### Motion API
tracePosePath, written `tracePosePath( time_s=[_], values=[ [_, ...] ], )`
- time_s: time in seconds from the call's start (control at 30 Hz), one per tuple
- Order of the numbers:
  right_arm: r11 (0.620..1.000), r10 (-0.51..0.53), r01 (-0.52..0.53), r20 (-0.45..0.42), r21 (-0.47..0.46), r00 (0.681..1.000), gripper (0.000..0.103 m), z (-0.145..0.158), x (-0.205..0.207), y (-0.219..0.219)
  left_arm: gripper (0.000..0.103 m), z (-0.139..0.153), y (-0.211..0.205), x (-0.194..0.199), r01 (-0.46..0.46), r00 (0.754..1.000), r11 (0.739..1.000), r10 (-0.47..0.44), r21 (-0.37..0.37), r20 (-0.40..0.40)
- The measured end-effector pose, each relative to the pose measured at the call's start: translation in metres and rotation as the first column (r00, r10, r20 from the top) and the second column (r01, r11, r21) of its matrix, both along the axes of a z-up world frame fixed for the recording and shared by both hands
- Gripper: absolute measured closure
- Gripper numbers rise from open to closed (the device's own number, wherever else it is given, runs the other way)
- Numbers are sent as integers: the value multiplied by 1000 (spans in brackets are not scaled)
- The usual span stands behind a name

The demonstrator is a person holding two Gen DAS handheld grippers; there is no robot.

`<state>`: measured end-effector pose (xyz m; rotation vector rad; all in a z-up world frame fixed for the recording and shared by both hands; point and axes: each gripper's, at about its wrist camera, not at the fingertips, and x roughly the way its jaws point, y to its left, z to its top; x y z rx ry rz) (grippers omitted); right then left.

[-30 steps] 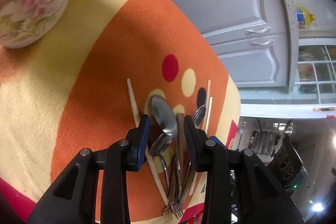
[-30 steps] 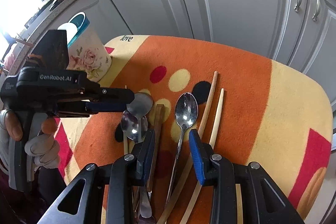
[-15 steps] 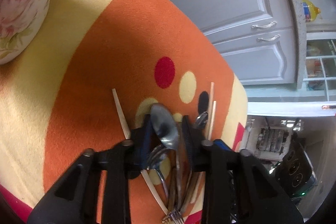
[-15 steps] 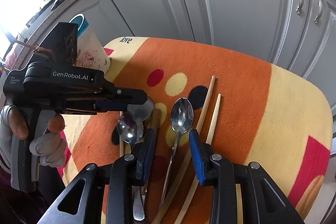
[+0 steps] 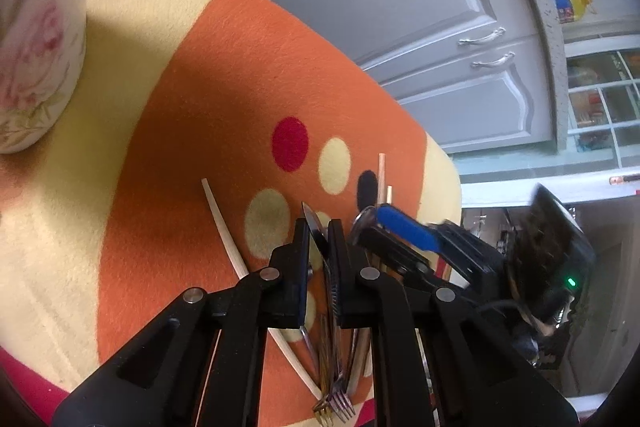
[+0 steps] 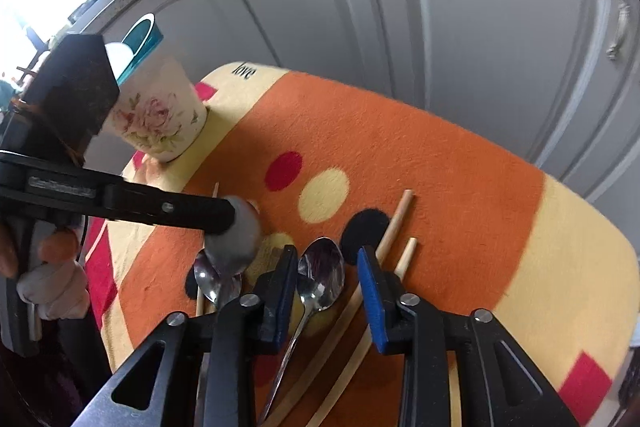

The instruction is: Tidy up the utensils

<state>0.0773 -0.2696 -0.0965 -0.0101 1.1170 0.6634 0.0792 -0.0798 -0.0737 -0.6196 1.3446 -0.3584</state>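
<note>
My left gripper (image 5: 319,227) is shut on a metal spoon (image 5: 316,231), held on edge between its jaws and lifted above the cloth; in the right wrist view the spoon's bowl (image 6: 234,237) is blurred at the left gripper's tip. My right gripper (image 6: 327,267) is open, its jaws on either side of a second spoon (image 6: 322,273) lying on the orange cloth (image 6: 420,163). A third spoon (image 6: 208,277), forks (image 5: 334,405) and several chopsticks (image 6: 394,223) lie on the cloth. A floral holder cup (image 6: 158,115) stands at the far left.
The cloth covers a small table with rounded edges (image 6: 624,267). Grey cabinet doors (image 6: 480,27) stand close behind it. A loose chopstick (image 5: 224,223) lies left of the pile. An oil bottle (image 5: 568,1) sits on the counter.
My left gripper has shut on the spoon and lifted it off the pile, turning it on edge. My right gripper has moved forward over the second spoon and stays open.
</note>
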Motion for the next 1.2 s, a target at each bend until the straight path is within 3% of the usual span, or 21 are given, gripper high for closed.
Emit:
tracePosePath(
  time_s=[0.1,0.2,0.73,1.07,1.2],
  values=[
    [999,25,-24,-34,24,999,92,-11,3,1,95,3,1,0,9,1000,1000,-9,-1,5],
    [998,0,2,-48,55,999,100,-9,4,-4,96,8,2,-2,18,1000,1000,-18,-5,9],
    [996,-71,60,175,68,982,101,88,-62,-27,102,94,8,-45,121,975,992,-113,-29,190],
    [997,-77,68,268,42,960,101,125,-88,-19,103,141,24,-72,126,945,992,-115,-15,307],
    [998,-65,55,286,41,956,101,134,-90,-11,103,146,33,-74,106,940,994,-96,-13,326]
  ],
)
